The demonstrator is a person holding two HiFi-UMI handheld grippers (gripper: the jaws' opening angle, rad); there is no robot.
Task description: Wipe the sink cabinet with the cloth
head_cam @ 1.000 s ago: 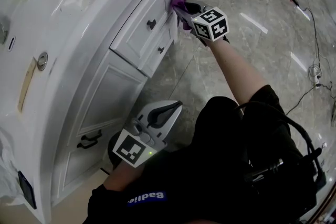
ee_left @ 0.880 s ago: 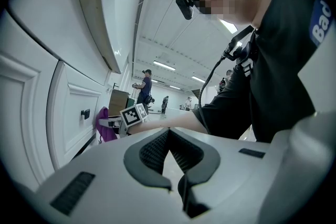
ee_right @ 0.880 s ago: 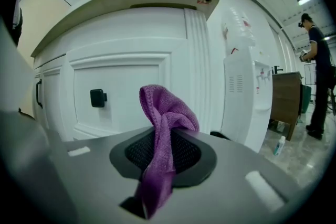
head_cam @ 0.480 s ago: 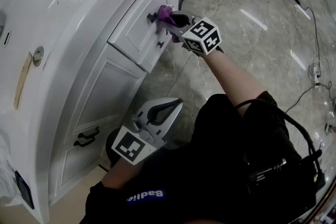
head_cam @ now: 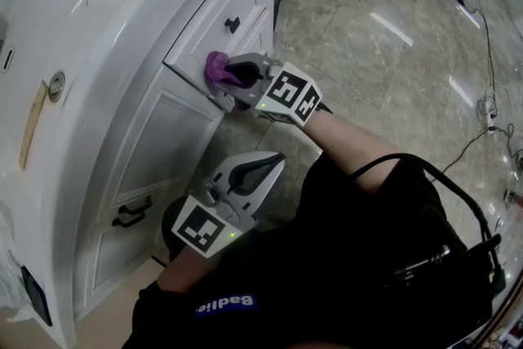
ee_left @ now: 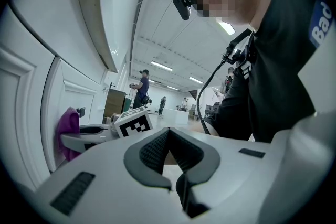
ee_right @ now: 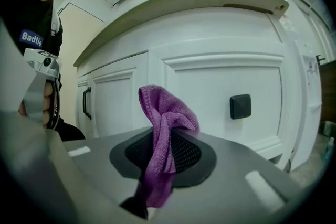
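The white sink cabinet (head_cam: pixel 155 135) fills the left of the head view, with drawers and doors below a curved counter. My right gripper (head_cam: pixel 214 76) is shut on a purple cloth (head_cam: pixel 216 66) and presses it against the left end of the upper drawer front (ee_right: pixel 210 97). In the right gripper view the cloth (ee_right: pixel 164 134) sticks up from between the jaws, just left of the square black knob (ee_right: pixel 240 106). My left gripper (head_cam: pixel 265 170) hangs low near the person's lap, apart from the cabinet, its jaws shut and empty (ee_left: pixel 176 165).
A second black knob (head_cam: pixel 233 24) sits on the drawer further right. A cabinet door with a black handle (head_cam: pixel 136 214) lies lower left. A drain plug (head_cam: pixel 55 85) is on the counter. Cables (head_cam: pixel 482 37) cross the tiled floor at right.
My right gripper has dragged the cloth leftward along the drawer front, from the cabinet's right corner past the knob to the drawer's left end. The left gripper has stayed put.
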